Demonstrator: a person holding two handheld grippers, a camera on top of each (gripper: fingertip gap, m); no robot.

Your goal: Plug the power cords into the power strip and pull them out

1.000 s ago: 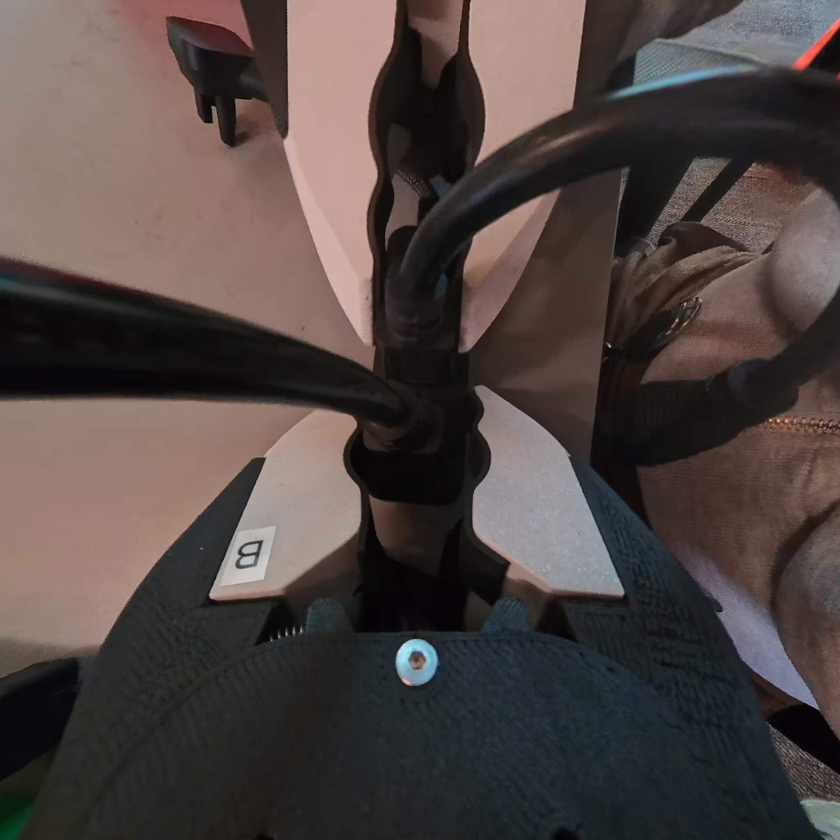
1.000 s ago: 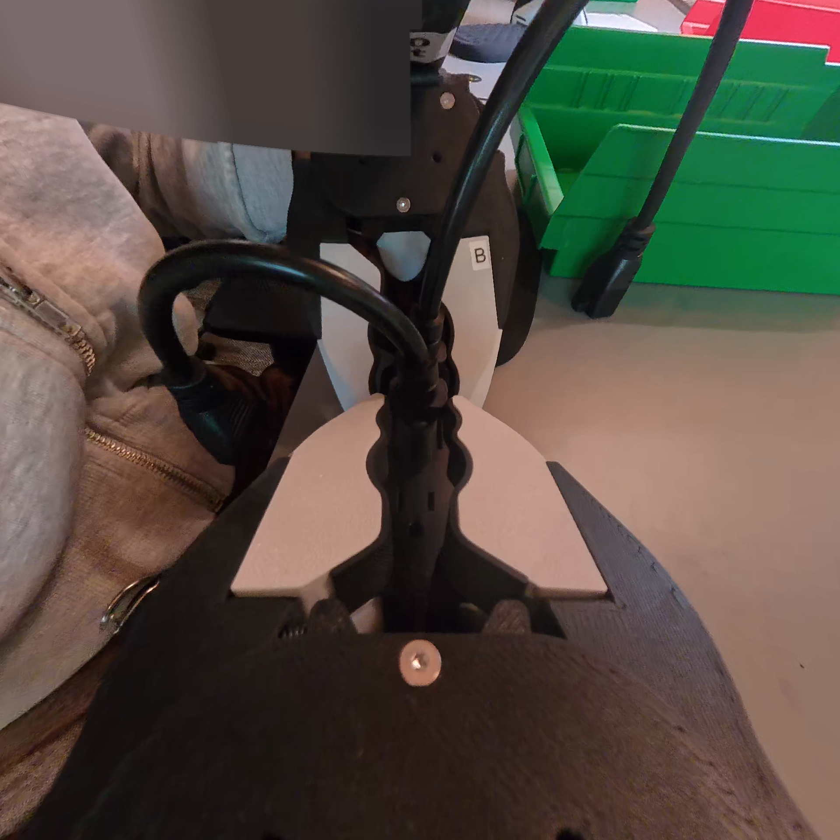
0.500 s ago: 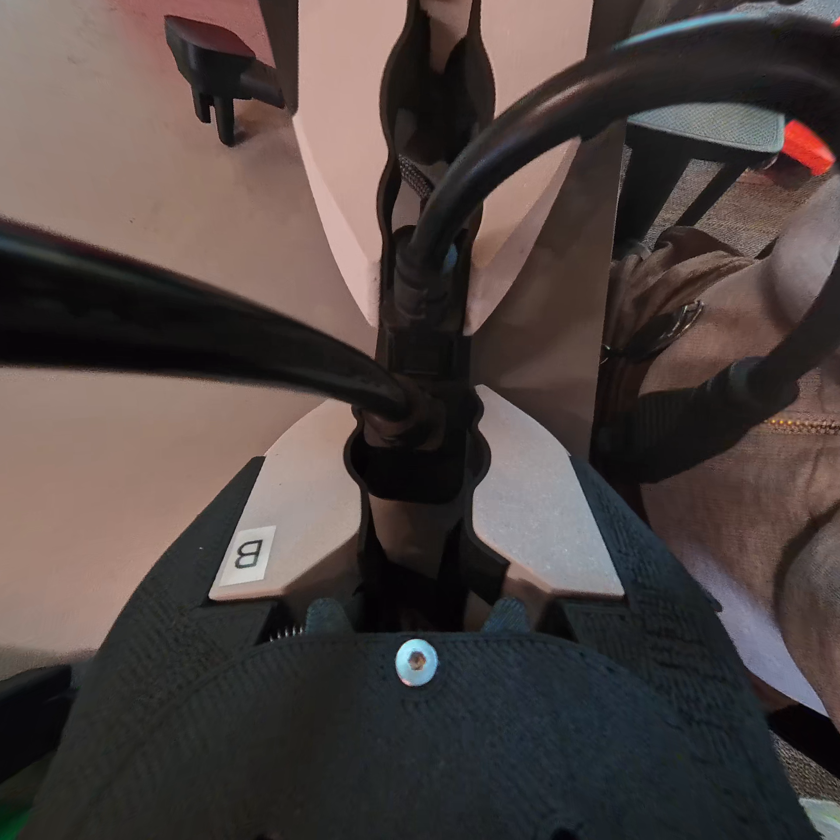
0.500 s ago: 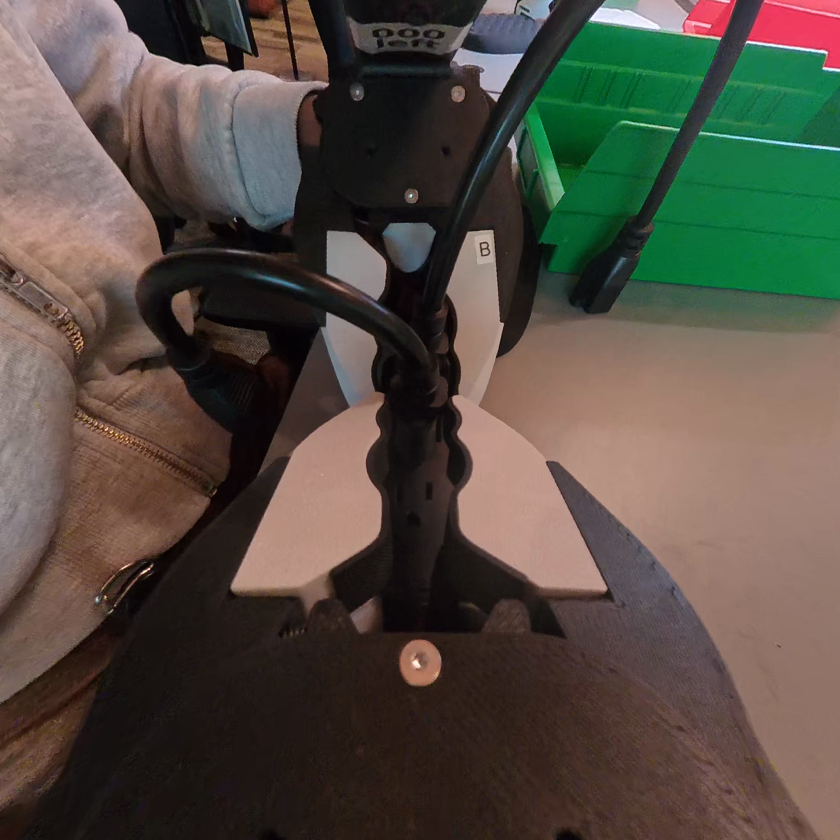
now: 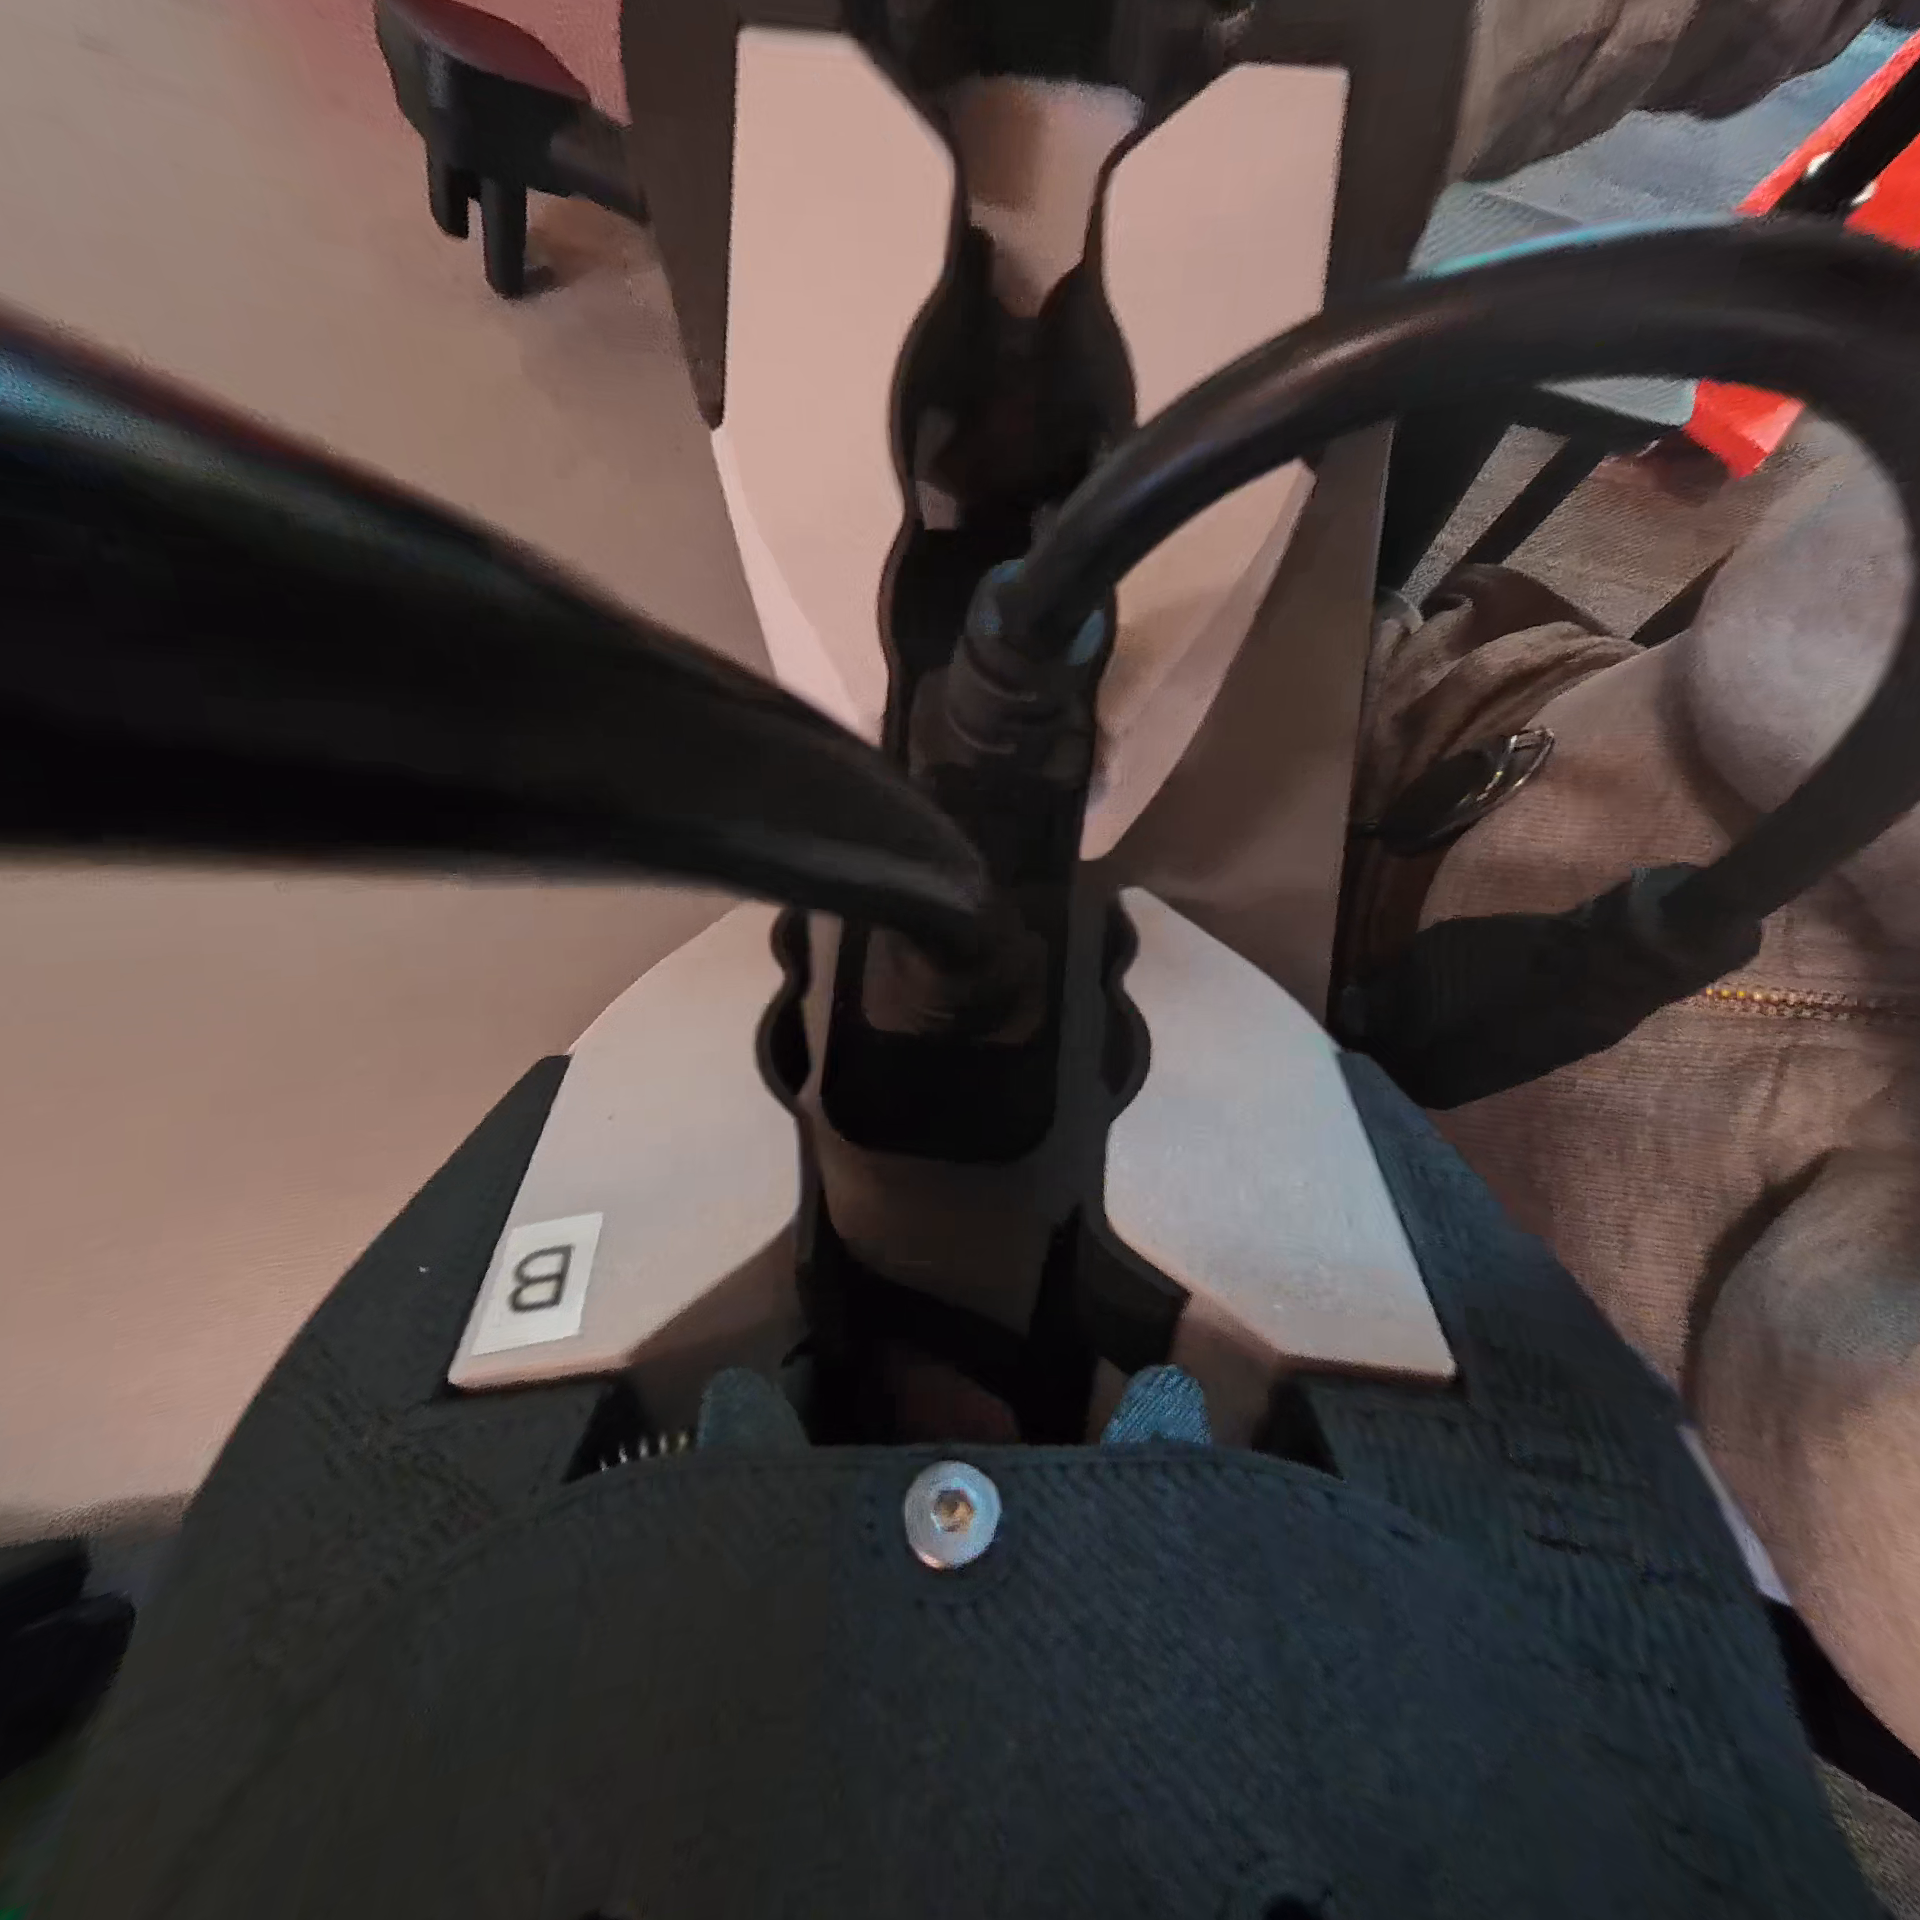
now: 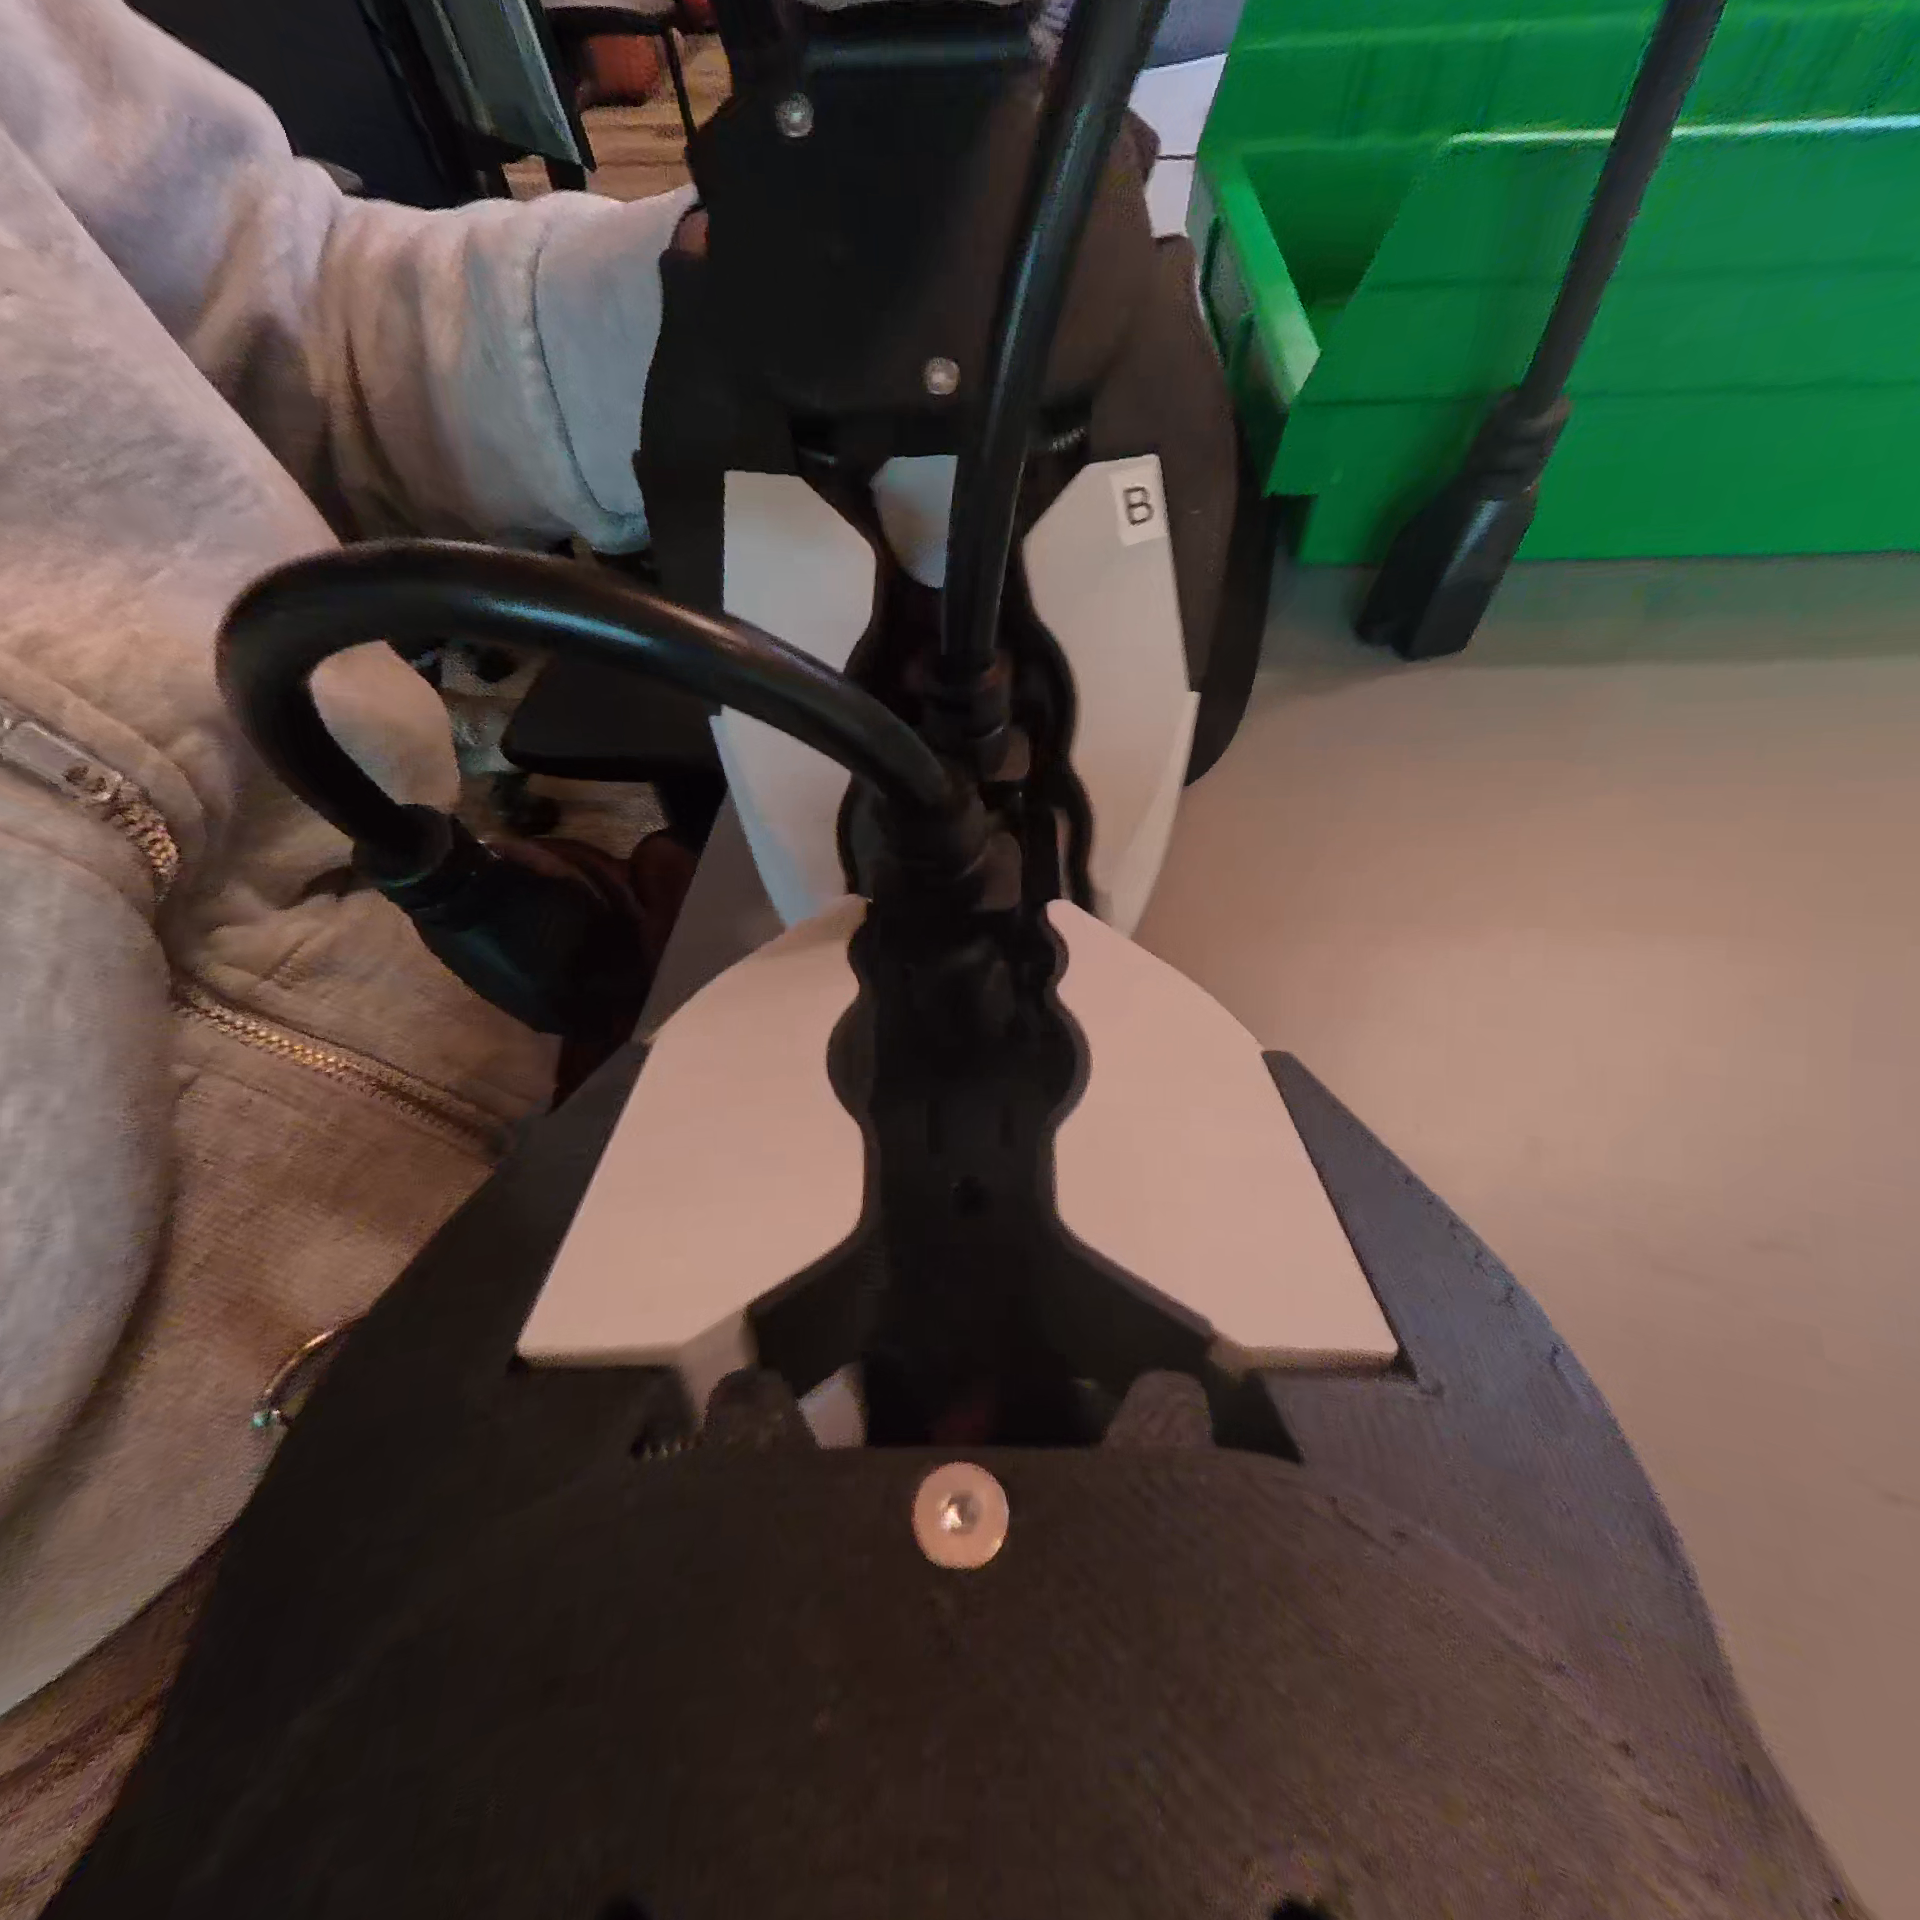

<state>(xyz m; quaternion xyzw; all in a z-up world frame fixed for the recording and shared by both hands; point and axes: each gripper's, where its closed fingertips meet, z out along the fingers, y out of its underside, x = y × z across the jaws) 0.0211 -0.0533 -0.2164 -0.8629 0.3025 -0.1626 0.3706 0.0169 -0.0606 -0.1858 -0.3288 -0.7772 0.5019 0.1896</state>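
Observation:
My right gripper (image 6: pixel 956 914) is shut on a narrow black power strip (image 6: pixel 961 1164) that runs along its fingers. A black cord (image 6: pixel 582 623) rises from a plug at the fingertips and loops left. My left gripper (image 5: pixel 956 925) faces it tip to tip and is shut on a black plug (image 5: pixel 935 1081). Its thick cord (image 5: pixel 468 727) sweeps out to the left, close to the camera. In the left wrist view the right gripper's white fingers (image 5: pixel 821 468) enclose the looping cord's plug (image 5: pixel 1013 686). How deep the plugs sit is hidden.
Green bins (image 6: pixel 1714 343) stand at the far right of the beige table (image 6: pixel 1558 987), with a loose cord's connector (image 6: pixel 1455 561) hanging before them. A loose black plug (image 5: pixel 488 177) lies at the far left. A person's grey hooded jacket (image 6: pixel 208 520) fills the table-edge side. Both grippers' tips are close together, under 4 cm apart.
Both grippers stay shut on the same parts. The opposite gripper looms larger and sits higher in each view, and the current frames are slightly blurred by motion.

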